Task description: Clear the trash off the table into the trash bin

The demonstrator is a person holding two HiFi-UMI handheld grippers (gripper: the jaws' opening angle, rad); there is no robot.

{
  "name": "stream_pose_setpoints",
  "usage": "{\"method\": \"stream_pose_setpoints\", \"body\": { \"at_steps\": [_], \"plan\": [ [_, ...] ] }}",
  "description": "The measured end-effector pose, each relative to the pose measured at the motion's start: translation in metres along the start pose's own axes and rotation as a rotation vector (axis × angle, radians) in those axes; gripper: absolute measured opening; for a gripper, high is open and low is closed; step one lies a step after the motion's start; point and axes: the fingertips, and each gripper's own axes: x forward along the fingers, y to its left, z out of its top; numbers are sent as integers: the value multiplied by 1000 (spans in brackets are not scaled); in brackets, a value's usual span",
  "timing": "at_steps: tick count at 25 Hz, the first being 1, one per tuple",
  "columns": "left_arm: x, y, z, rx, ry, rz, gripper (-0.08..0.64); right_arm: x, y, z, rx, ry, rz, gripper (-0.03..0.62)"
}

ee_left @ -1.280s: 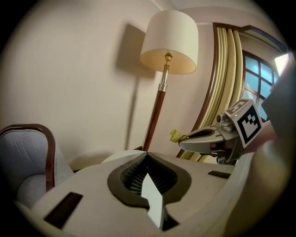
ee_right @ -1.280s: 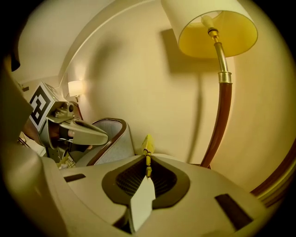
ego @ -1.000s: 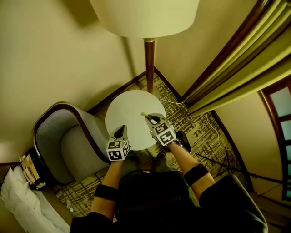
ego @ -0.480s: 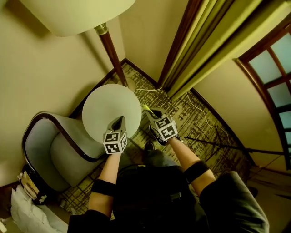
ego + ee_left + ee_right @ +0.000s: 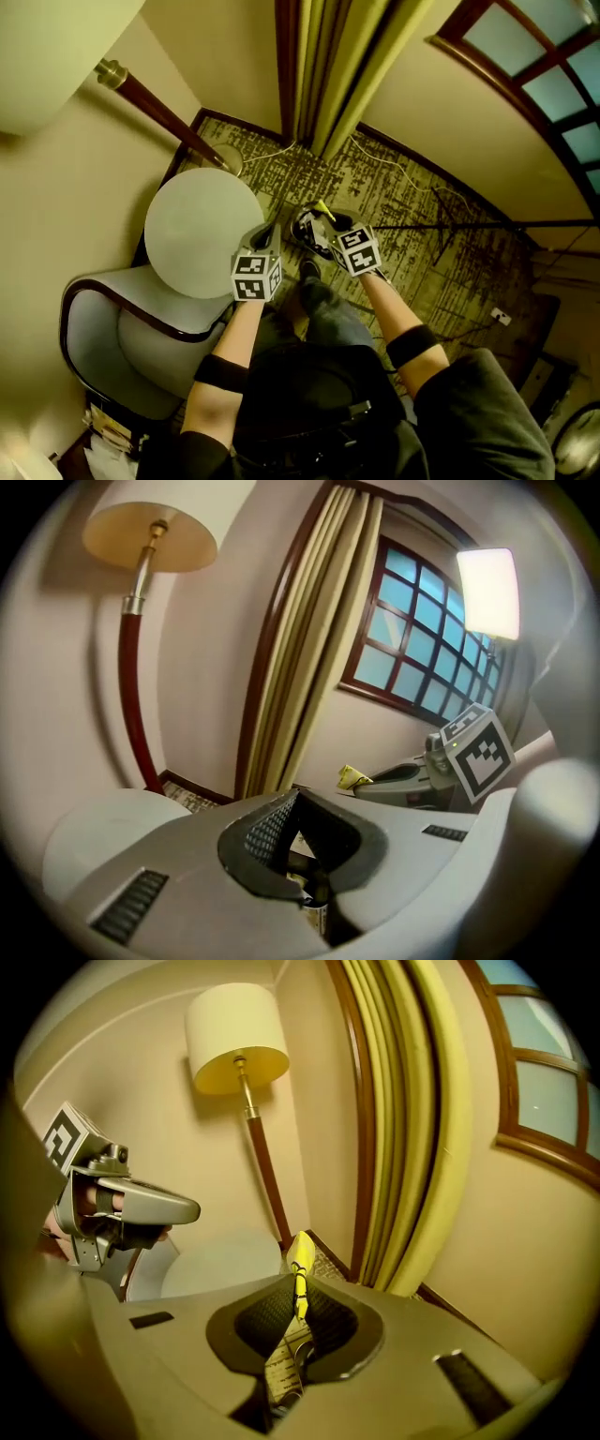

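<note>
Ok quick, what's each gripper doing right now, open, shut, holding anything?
Left gripper: jaws shut, nothing visibly held.
Right gripper: jaws shut on a yellow wrapper.

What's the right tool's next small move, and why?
Probably lower the right tool over the dark round thing beneath it, likely the bin, before opening: it is shut on a yellow wrapper, and the table looks bare.

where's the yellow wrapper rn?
The yellow wrapper is clamped in the right tool, tip poking out; in the head view it's mid-frame, just right of the round table, below the curtain.
</note>
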Motion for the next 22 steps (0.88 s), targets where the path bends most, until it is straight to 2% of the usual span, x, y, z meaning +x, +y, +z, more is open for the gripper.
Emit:
{"method": "stream_pose_setpoints", "body": {
  "at_steps": [3, 7, 12, 15, 22],
  "plan": [
    [19, -22, -10, 52, 57, -84, 2, -3, -12, -41, 86, 15, -59, 43],
    [44, -38, -32, 96, 111, -151, 2, 8, -26, -78, 149, 24, -114, 43],
    [90, -55, -86, 125, 173, -206, 2, 40, -49, -129, 205, 29, -131, 43],
    [121, -58, -122, 119, 208, -223, 2, 69, -60, -167, 237, 47, -145, 43],
    [203, -42, -206, 87, 257, -211, 2, 148, -75, -249, 260, 121, -111, 45]
  ]
}}
